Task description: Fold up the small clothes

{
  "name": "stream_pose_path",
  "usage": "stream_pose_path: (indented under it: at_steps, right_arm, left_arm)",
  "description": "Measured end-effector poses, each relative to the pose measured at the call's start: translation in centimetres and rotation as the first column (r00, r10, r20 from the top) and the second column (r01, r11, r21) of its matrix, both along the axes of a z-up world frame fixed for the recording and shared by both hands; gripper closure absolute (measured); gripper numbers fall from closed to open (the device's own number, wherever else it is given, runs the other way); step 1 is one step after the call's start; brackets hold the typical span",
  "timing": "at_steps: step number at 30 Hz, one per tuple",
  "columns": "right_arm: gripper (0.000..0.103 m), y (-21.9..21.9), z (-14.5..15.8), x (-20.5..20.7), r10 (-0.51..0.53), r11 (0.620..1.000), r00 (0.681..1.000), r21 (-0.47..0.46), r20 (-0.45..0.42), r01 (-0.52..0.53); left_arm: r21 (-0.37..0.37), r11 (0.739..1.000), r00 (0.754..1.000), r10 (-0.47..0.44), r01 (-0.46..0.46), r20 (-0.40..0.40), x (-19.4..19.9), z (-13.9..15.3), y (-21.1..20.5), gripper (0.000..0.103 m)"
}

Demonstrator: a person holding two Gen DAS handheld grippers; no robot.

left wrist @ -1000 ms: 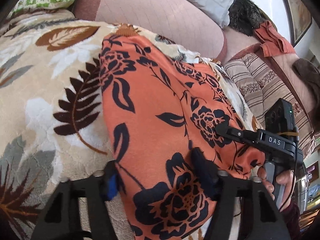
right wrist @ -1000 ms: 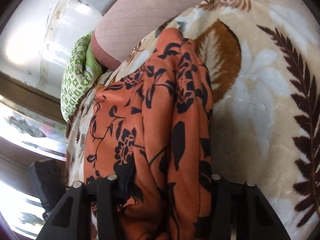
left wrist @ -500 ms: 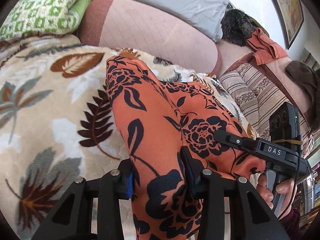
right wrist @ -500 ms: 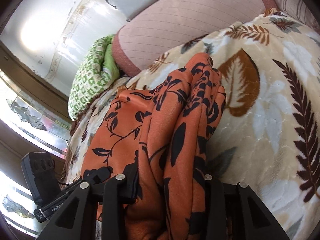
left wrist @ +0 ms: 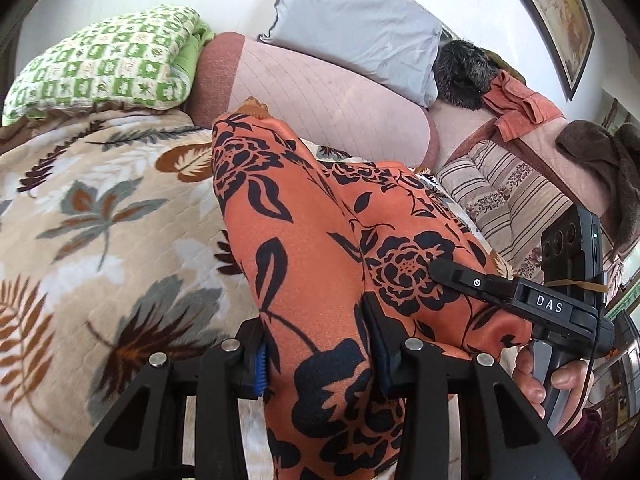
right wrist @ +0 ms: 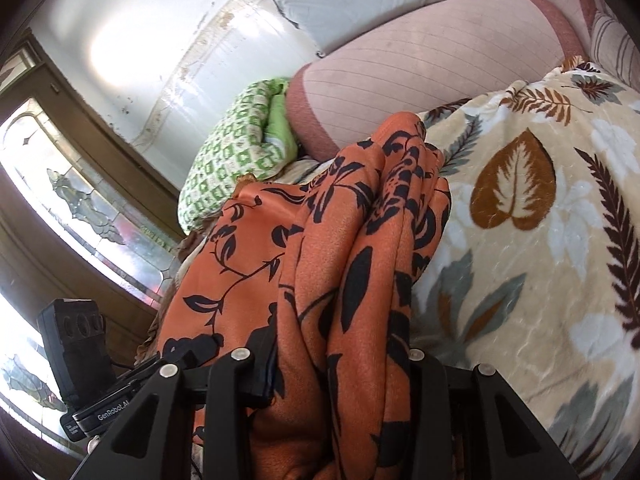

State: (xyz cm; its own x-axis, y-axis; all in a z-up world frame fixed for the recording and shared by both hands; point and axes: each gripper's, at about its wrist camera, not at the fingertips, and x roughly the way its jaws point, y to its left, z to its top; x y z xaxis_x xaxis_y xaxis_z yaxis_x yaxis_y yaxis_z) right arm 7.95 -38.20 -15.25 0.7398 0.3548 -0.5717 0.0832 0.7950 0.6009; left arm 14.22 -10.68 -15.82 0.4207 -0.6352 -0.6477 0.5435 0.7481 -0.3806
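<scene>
An orange garment with a black flower print (left wrist: 304, 248) lies stretched over a leaf-patterned blanket (left wrist: 100, 216). My left gripper (left wrist: 320, 352) is shut on its near edge, the cloth bunched between the pads. My right gripper (right wrist: 340, 364) is shut on another part of the same garment (right wrist: 320, 264), whose folds hang in thick pleats. The right gripper also shows in the left wrist view (left wrist: 520, 300), held by a hand at the garment's right side. The garment's near end is lifted off the blanket; its far end rests near the pink bolster.
A pink quilted bolster (left wrist: 320, 92), a grey pillow (left wrist: 352, 20) and a green patterned pillow (left wrist: 104, 64) lie at the bed's head. A striped cushion (left wrist: 512, 200), an orange cloth (left wrist: 520, 104) and brown fabric (left wrist: 600, 152) sit at right. A window (right wrist: 60, 200) is at left.
Both grippers closed on the garment's near edge and lifted it up and back. The cloth bunched into pleats and more of the pillows and wall came into view.
</scene>
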Motion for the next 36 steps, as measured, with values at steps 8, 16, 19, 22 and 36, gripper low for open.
stream_pose_path:
  at_steps: [8, 16, 19, 22, 36]
  right_arm:
    - [0.064, 2.2, 0.1, -2.5, 0.004, 1.0, 1.0, 0.01, 0.007, -0.004]
    - [0.064, 4.2, -2.8, -4.7, -0.036, 0.999, 0.998, 0.005, -0.052, 0.036]
    - [0.064, 4.3, -4.5, -4.6, -0.031, 1.0, 0.993, -0.003, -0.112, 0.031]
    - [0.06, 3.8, -6.5, -4.6, -0.055, 0.998, 0.978, 0.005, -0.202, 0.057]
    - [0.047, 3.4, 2.4, -7.6, -0.101, 0.989, 0.994, -0.104, 0.052, 0.105]
  left_arm:
    - [0.007, 0.999, 0.999, 0.033, -0.034, 0.006, -2.9, 0.1, 2.1, 0.061]
    - [0.093, 0.995, 0.998, 0.046, -0.042, -0.047, -4.3, -3.2, 2.4, 0.061]
    - [0.152, 0.987, 0.99, 0.074, -0.055, -0.124, -4.3, -5.5, 2.5, 0.06]
    - [0.157, 0.985, 0.985, 0.091, -0.067, -0.146, -4.4, -6.0, 3.2, 0.052]
    - [0.317, 0.937, 0.98, 0.091, -0.145, 0.177, -5.8, -2.8, 2.6, 0.039]
